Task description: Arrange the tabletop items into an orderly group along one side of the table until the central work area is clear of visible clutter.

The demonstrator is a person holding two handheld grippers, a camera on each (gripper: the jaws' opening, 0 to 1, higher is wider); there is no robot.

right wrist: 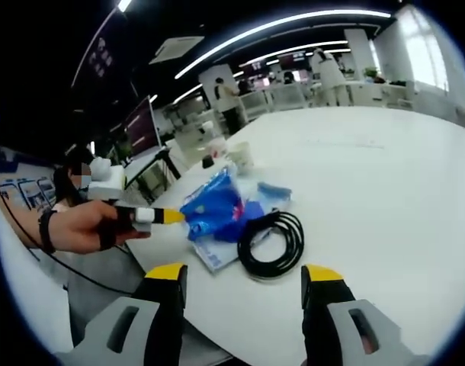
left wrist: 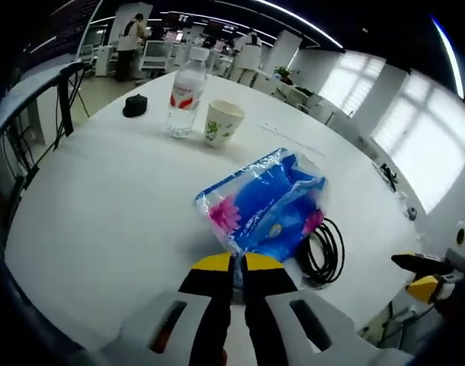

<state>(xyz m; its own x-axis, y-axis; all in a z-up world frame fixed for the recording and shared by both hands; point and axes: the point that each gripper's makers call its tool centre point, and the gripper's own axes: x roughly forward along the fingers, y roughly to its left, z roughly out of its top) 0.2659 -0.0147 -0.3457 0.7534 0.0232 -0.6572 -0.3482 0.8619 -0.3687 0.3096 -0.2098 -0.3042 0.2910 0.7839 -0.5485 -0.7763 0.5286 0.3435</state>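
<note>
The left hand-held gripper (left wrist: 234, 268) is clenched on the near edge of a blue tissue pack (left wrist: 267, 202) with pink flowers, its two yellow-tipped jaws pressed together on the plastic. The pack lies on the white counter (left wrist: 103, 206), near the edge where the person stands. In the right gripper view the same gripper comes in from the left, held by the person's hand (right wrist: 78, 226), with its yellow tip touching the pack.

The right hand-held gripper (right wrist: 245, 274) is released: its jaws stand wide apart and nothing is between them. It hangs above the near edge of the counter, pointing at a coiled black cable (right wrist: 272, 242), which lies just beside the tissue pack, touching it on the right side.

Farther on the counter, a clear water bottle (left wrist: 187, 93) with a red label stands upright, and a paper cup (left wrist: 222, 122) with a green print stands just beside it on the right. A small black object (left wrist: 135, 105) lies to the left of the bottle, near the far edge. I cannot tell what this object is.

In my judgement the task is only at its beginning or middle. The bottle, cup and black object already make a loose group at the far side, but the tissue pack and the cable are well apart from them. These two things must probably go to the group, and then the middle of the counter will be free.
</note>
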